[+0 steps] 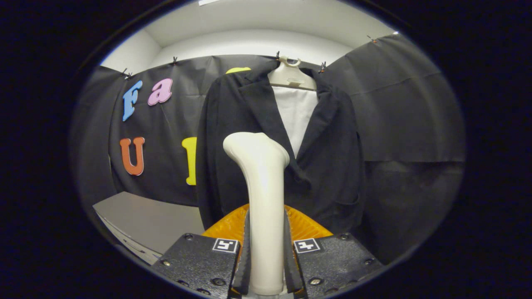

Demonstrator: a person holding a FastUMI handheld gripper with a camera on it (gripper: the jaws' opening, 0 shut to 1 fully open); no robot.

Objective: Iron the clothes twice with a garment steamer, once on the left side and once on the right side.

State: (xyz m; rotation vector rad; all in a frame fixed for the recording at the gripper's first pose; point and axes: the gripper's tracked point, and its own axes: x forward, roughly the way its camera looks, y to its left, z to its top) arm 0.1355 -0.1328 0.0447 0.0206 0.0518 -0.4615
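The garment steamer [261, 195] stands upright between the fingers, its cream handle clamped from both sides by the gripper [266, 253]; its bent head rises just before the black jacket [232, 149]. The jacket hangs open over a white shirt [296, 116] on a pale hanger [291, 77], against the booth's black cloth wall [407, 120]. A grey tabletop [145, 220] lies beside it. The steamer's base is cut off below.

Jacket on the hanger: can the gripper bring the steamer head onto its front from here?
Probably yes. The gripper is shut on the steamer handle, the head faces the jacket, and nothing stands between them.
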